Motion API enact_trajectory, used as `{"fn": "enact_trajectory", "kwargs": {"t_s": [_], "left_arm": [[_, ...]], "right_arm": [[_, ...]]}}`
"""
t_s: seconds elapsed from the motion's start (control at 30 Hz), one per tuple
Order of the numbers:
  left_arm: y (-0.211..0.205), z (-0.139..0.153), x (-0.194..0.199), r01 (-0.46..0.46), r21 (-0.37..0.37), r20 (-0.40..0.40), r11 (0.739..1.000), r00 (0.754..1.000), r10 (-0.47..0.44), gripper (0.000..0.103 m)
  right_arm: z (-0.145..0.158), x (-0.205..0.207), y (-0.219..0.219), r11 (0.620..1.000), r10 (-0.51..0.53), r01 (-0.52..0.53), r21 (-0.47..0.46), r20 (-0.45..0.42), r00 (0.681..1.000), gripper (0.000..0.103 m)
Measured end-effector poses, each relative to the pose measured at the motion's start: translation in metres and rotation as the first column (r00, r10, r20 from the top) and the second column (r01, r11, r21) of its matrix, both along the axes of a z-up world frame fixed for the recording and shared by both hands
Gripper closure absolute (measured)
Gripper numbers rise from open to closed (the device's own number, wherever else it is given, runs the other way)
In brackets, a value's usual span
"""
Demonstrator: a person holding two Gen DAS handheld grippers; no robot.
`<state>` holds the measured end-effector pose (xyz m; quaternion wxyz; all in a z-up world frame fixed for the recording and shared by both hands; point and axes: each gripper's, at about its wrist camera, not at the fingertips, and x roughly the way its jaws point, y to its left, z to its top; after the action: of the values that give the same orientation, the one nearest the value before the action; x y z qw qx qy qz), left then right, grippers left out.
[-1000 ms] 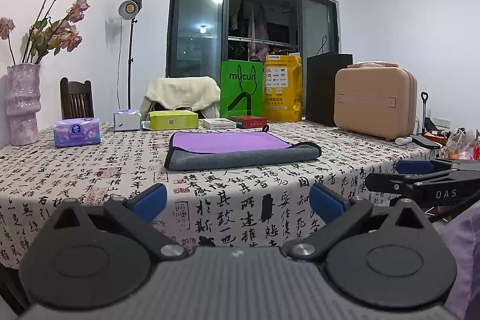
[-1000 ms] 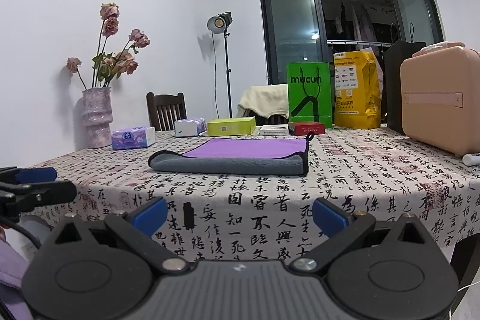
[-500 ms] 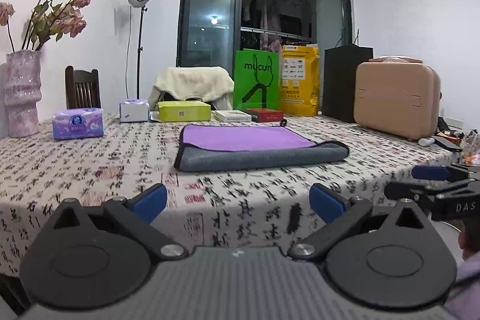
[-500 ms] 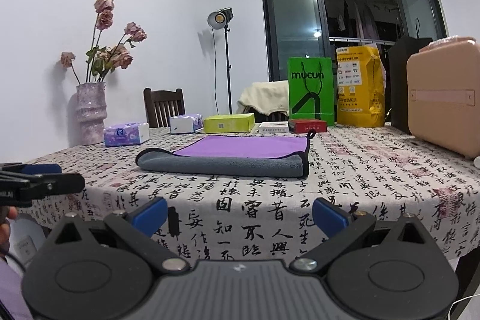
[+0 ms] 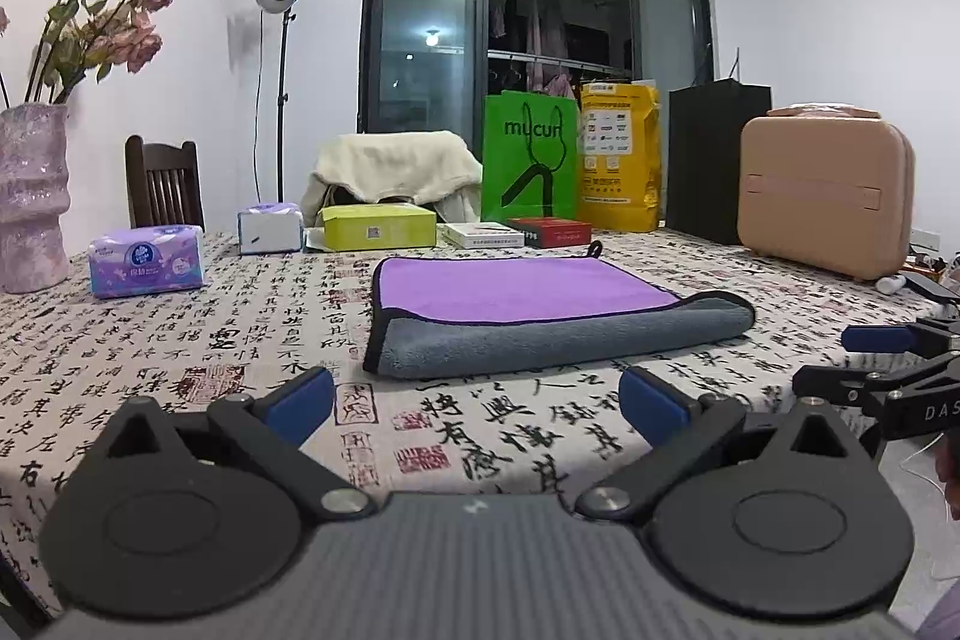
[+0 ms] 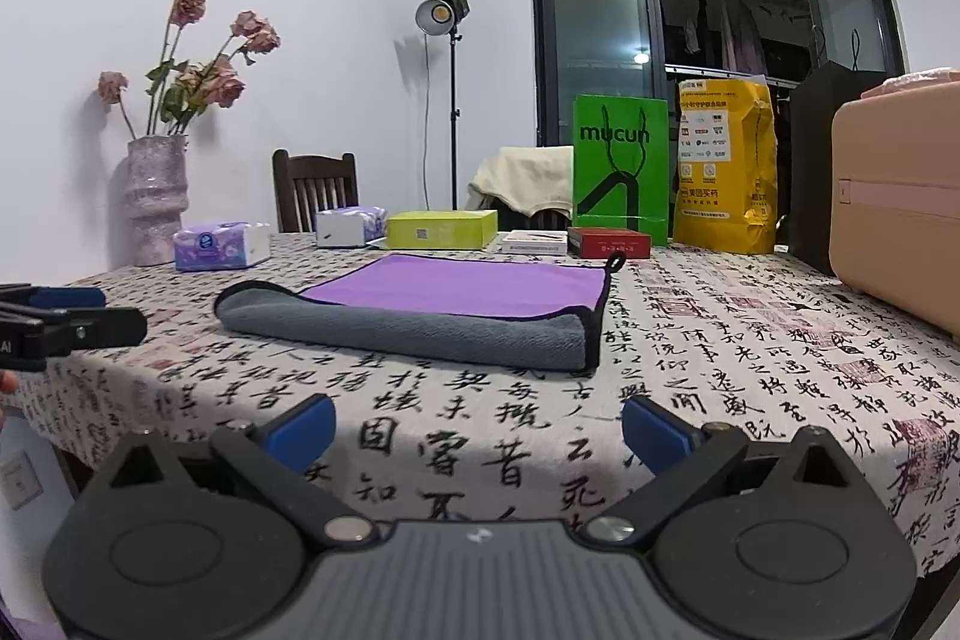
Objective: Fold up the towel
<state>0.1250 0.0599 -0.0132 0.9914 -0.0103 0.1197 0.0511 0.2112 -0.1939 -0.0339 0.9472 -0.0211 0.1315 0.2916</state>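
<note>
towel (image 5: 528,316): folded once, flat on the surface (image 5: 180,358)
left gripper (image 5: 474,400): wide, holding nothing
right gripper (image 6: 477,427): same, wide and empty

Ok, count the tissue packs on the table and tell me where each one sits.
2. A purple tissue pack lies near the vase, and a white-and-purple tissue pack sits beside the yellow-green box. Others may be hidden behind the bags.

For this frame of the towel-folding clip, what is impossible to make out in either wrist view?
- Towel: already doubled over; both views sit low, so the layers under the grey fold and its far edge stay hidden.
- Pink suitcase: cut off by the right wrist view's right edge.
- Right gripper in the left wrist view: cropped at the frame edge.
- Yellow bag: print too small to read.
</note>
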Motion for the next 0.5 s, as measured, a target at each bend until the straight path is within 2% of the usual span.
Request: {"fn": "enact_trajectory", "kwargs": {"t_s": [0.2, 0.5], "left_arm": [[0.016, 0.002, 0.023, -0.01, -0.041, -0.026, 0.999, 1.0, 0.009, 0.0], [0.031, 0.01, 0.059, -0.026, -0.045, -0.07, 0.999, 0.997, 0.023, 0.0]], "right_arm": [[0.0, 0.024, 0.002, 1.0, -0.02, 0.02, 0.005, -0.018, 1.0, 0.001], [0.006, 0.06, 0.01, 0.999, -0.033, 0.032, -0.014, -0.028, 0.999, 0.005]]}}
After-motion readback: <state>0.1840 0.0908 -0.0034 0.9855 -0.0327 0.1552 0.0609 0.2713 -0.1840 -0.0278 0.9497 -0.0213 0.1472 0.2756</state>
